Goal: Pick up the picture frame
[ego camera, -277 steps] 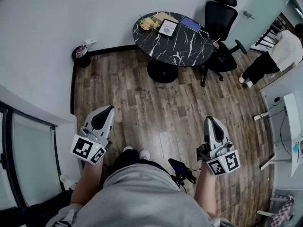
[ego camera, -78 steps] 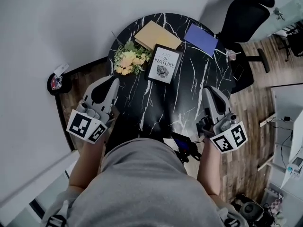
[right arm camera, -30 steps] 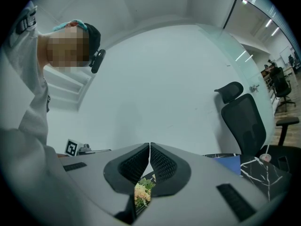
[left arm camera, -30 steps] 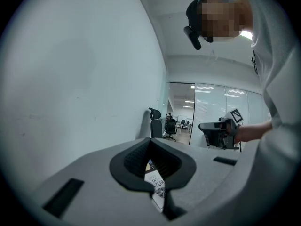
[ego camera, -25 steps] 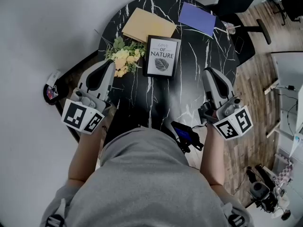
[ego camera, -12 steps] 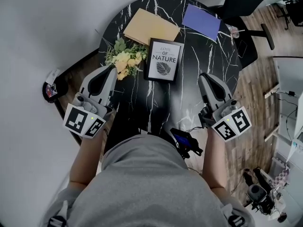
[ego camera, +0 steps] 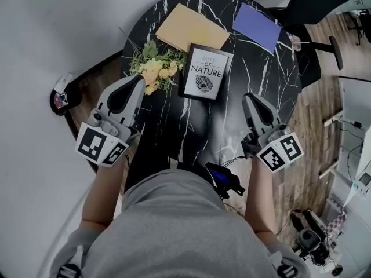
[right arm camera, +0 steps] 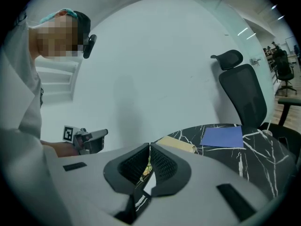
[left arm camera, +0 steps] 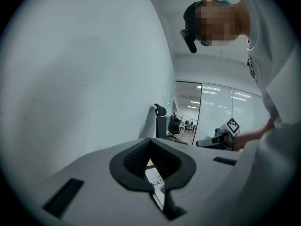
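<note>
The picture frame (ego camera: pixel 204 72), black-edged with a white "NATURE" leaf print, lies flat on the round black marble table (ego camera: pixel 191 132), beside a bunch of yellow flowers (ego camera: pixel 152 68). My left gripper (ego camera: pixel 138 79) hovers near the table's left edge, just in front of the flowers, shut and empty. My right gripper (ego camera: pixel 249 98) hangs over the table's right side, short of the frame, also shut with nothing in it. In the left gripper view the gripper (left arm camera: pixel 150 140) points toward the frame (left arm camera: pixel 155 181), glimpsed behind the jaws. In the right gripper view the gripper's (right arm camera: pixel 149 146) tips touch.
A tan envelope (ego camera: pixel 191 35) and a blue notebook (ego camera: pixel 261 26) lie at the table's far side. A black office chair (right arm camera: pixel 244 98) stands behind the table on the right. A white wall runs along the left, with a small round stand (ego camera: pixel 61 100) by it.
Both grippers have sunk toward the table, the right one more than the left. Both stay shut and empty. The frame has not moved.
</note>
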Motion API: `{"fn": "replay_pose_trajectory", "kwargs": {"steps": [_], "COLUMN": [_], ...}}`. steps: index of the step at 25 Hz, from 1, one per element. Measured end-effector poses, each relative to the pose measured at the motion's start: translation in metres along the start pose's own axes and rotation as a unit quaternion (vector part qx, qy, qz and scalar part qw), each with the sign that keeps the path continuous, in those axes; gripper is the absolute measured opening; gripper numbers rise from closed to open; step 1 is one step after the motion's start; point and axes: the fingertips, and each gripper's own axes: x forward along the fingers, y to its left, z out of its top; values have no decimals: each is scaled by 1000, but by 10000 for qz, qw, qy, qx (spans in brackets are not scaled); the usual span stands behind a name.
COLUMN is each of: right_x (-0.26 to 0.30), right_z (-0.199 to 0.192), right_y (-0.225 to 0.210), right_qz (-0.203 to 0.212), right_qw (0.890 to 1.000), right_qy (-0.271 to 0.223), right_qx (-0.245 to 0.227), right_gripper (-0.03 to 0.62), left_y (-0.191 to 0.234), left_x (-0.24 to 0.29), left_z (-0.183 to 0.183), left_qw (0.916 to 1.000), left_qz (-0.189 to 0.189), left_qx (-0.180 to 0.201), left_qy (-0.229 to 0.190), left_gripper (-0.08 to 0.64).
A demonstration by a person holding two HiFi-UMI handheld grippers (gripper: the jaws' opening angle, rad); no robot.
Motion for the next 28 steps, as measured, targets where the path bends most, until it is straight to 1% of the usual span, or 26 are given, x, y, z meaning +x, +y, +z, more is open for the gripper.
{"fn": "replay_pose_trajectory", "kwargs": {"steps": [6, 11, 15, 19, 21, 22, 24, 28], "right_x": [10, 21, 30, 48, 55, 58, 63, 69], "right_z": [-31, -51, -67, -86, -94, -97, -104, -126], "right_y": [-18, -33, -44, -55, -61, -63, -69, -86], "right_qz": [-134, -169, -226, -137, -162, -187, -243, -423], "right_qw": [9994, 9984, 9973, 9960, 9951, 9945, 9927, 9881], "right_qy": [298, 388, 507, 672, 768, 818, 909, 1175], "right_qx": [119, 378, 489, 575, 594, 628, 755, 904], "right_gripper": [29, 29, 29, 31, 33, 49, 139, 177], "left_y": [18, 31, 36, 37, 35, 34, 33, 33], "left_x": [-3, -4, -4, 0, 2, 2, 3, 3], "left_z": [-13, -24, -31, -39, -43, -44, -46, -52], "left_qw": [9997, 9991, 9989, 9989, 9990, 9990, 9990, 9989], "left_qz": [216, 383, 395, 375, 346, 333, 313, 289], "left_qx": [-25, -77, -93, -124, -151, -165, -188, -210], "left_qy": [126, 182, 218, 249, 248, 247, 253, 312], "left_gripper": [6, 6, 6, 6, 6, 6, 6, 6]}}
